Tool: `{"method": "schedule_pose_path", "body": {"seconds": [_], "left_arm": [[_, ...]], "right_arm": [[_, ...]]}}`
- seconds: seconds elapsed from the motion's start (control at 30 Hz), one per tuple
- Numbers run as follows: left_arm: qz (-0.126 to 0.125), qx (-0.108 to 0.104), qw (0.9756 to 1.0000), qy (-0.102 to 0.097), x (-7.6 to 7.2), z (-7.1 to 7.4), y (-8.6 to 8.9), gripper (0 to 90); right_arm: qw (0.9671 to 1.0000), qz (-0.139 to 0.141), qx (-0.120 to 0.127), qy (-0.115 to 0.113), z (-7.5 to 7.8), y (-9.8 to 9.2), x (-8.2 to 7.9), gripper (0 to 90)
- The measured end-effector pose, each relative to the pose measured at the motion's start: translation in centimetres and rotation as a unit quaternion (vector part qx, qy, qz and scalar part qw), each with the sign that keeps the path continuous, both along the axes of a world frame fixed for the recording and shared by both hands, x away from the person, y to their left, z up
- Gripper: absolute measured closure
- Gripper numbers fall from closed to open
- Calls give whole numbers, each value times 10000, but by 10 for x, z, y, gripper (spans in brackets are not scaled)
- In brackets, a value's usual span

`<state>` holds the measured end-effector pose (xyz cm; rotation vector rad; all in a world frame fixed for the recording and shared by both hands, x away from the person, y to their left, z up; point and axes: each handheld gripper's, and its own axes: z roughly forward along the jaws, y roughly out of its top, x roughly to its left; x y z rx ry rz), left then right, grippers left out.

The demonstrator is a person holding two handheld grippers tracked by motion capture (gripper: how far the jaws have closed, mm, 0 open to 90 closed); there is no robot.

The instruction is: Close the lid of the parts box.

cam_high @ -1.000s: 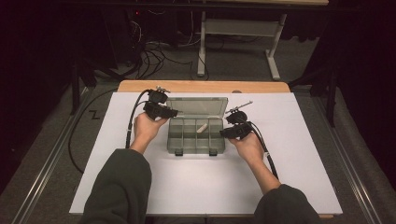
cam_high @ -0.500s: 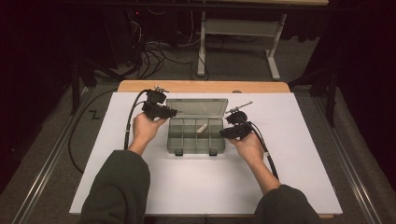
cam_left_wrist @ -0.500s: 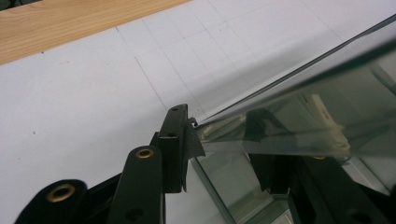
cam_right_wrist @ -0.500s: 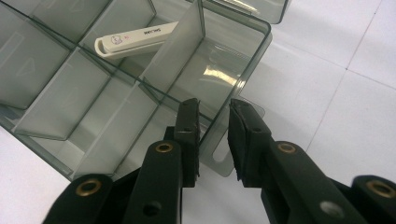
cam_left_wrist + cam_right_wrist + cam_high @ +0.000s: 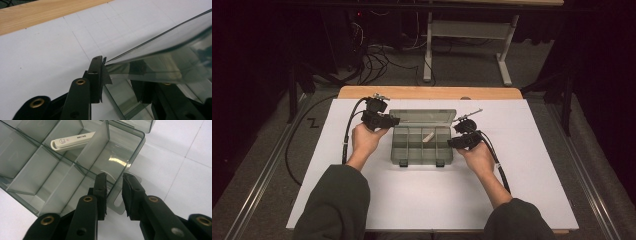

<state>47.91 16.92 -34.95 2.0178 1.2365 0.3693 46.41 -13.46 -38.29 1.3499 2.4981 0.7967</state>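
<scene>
Smoky clear plastic organizer box (image 5: 421, 144), lid (image 5: 424, 117) raised.

Lid (image 5: 422, 116): tilted further forward over the smoke-grey compartment box (image 5: 422, 145) than it had stood a second earlier.
Left gripper (image 5: 388, 120): its jaws had just been closing, the lid's edge (image 5: 150, 53) between them.
Left hand (image 5: 366, 139): shifted slightly along with the lid's corner.

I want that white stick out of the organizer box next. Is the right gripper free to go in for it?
Probably not yet: the right gripper straddles the box's end wall. Above the white stick nothing blocks.
</scene>
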Motion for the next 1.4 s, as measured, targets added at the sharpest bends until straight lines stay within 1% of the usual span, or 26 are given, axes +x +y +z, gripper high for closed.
{"method": "schedule_pose_path", "body": {"seconds": [0.07,0.2,0.3,0.43,0.57,0.63,0.77,1.0,1.13,1.27,1.33,1.4], "left_arm": [[0,-51,10000,-24,-2,2,1,633],[-18,-79,10000,-23,-6,5,2,638],[-23,-43,10000,-7,-7,7,2,638],[-29,-63,10000,16,-9,8,2,638],[-11,-121,9999,-21,-12,11,3,639],[-25,-102,9999,-38,-13,12,3,639],[-31,-129,9999,-60,-15,13,4,640],[-50,-150,9998,-75,-18,11,5,640],[-85,-109,9999,-68,-18,11,5,640],[-110,-80,9999,-76,-19,11,4,640],[-124,-74,9999,-80,-19,10,5,641],[-138,-68,9999,-77,-19,10,5,640]], "right_arm": [[10000,-9,-1,-1,0,0,0,761],[10000,10,-5,-11,0,0,0,761],[10000,7,-7,-11,0,0,0,761],[10000,-8,-2,-14,0,0,0,761],[10000,33,-7,-10,0,0,0,761],[10000,41,-5,-12,0,0,0,761],[10000,21,1,-18,0,0,0,760],[10000,65,5,-43,0,-1,0,759],[10000,86,-15,-29,0,-1,0,757],[9998,192,-60,-88,0,0,0,733],[9997,238,-14,-48,1,-1,-1,706],[9995,297,-11,-70,3,-2,-3,691]]}}
